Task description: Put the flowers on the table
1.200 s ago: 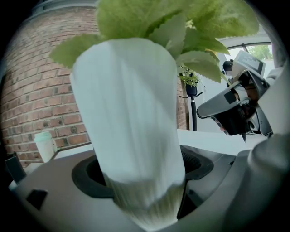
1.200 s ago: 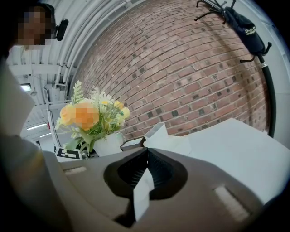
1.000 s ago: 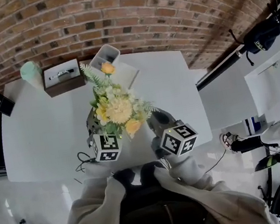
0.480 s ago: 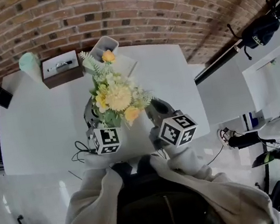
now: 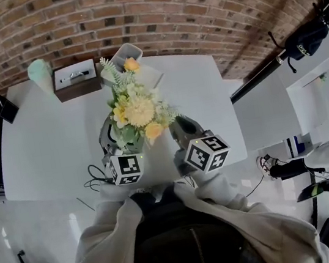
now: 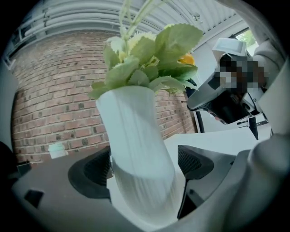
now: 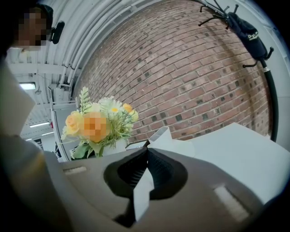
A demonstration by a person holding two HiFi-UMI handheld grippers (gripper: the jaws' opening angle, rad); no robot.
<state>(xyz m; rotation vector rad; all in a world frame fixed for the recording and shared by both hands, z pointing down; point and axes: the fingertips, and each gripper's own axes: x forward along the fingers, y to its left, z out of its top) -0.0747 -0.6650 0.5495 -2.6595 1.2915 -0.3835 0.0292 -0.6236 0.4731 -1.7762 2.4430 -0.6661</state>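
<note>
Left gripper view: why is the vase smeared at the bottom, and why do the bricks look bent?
Left gripper view: the vase sits very close to the wide-angle lens, so its lower part looks soft and streaky. Head view: the brick wall curves into arcs, which is lens distortion.

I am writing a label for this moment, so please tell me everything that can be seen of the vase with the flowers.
The vase is white, matte and ribbed lengthwise; its material cannot be told. It leans rather than standing upright. The two dark pads of the left gripper press its lower part from both sides. It holds yellow, orange and white flowers with green leaves. It is over the near part of the white table; whether its base touches the table cannot be told.
</note>
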